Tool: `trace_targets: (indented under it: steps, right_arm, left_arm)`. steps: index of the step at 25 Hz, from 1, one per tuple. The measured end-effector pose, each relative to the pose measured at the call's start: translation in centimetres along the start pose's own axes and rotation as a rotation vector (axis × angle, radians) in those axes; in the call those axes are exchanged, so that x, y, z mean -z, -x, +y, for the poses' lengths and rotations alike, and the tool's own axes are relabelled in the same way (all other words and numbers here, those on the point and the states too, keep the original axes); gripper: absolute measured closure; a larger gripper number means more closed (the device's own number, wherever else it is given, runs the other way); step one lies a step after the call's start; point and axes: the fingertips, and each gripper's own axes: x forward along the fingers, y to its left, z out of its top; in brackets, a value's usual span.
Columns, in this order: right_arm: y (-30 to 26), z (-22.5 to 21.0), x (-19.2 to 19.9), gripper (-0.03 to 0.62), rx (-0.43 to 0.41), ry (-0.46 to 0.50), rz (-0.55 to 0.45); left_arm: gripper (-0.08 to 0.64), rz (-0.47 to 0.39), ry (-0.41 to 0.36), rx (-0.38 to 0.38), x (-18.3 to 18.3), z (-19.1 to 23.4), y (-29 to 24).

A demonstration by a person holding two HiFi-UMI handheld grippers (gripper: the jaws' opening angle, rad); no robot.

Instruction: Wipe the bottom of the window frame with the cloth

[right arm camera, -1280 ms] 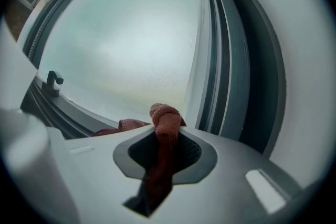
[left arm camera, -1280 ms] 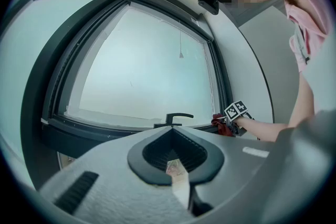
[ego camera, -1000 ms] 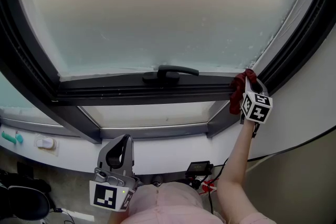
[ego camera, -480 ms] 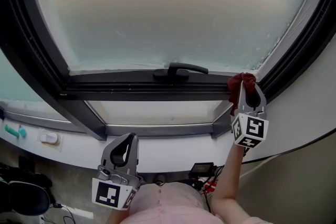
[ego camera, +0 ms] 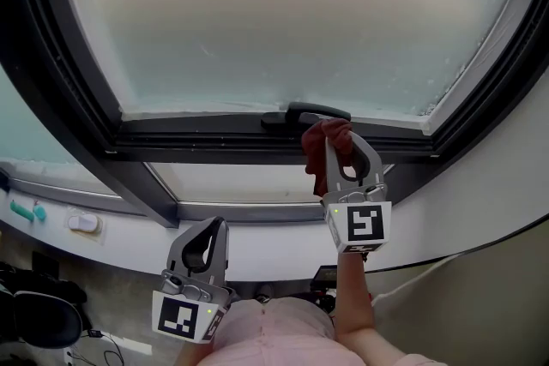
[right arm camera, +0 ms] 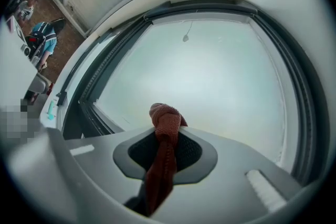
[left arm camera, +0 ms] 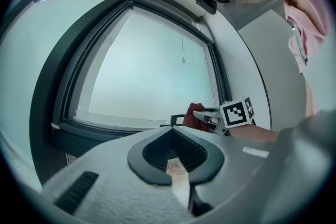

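Hanging as a soft, bunched knot of dark red knitted fabric, the cloth [ego camera: 322, 160] is pinched tight between the closed jaws of the right gripper [ego camera: 334, 133] and touches the black bottom rail of the window frame [ego camera: 214, 141]. It lies just beside the curved black handle [ego camera: 310, 112], under the frosted glass pane [ego camera: 283, 21]. The left gripper [ego camera: 202, 246], of grey plastic with a black-and-white square marker [ego camera: 177, 320], is low and well apart from the frame, its jaws together on nothing.

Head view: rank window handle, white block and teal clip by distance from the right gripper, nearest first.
1. Window handle, just behind the right gripper and its cloth.
2. White block, far left.
3. Teal clip, farther left still.
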Motion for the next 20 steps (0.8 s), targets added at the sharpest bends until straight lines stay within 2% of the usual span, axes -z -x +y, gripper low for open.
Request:
trace_targets:
  steps: [4, 9, 15, 20]
  right_arm:
    - [-1.9, 3.0, 1.4, 0.526, -0.071, 0.002, 0.048]
    - [-3.6, 4.7, 4.0, 0.526, -0.105, 0.043, 0.13]
    - [-4.1, 5.1, 4.6, 0.526, -0.104, 0.071, 0.119]
    - [-3.9, 5.1, 4.9, 0.526, -0.1, 0.054, 0.108]
  left_arm:
    - [0.561, 0.004, 0.007, -0.02, 0.1, 0.9, 0.3]
    - [0.561, 0.012, 0.019, -0.037, 0.5, 1.8, 0.4]
    - [0.561, 0.014, 0.03, -0.028, 0.8, 2.1, -0.2]
    - [0.561, 0.012, 0.031, -0.012, 0.8, 1.9, -0.7]
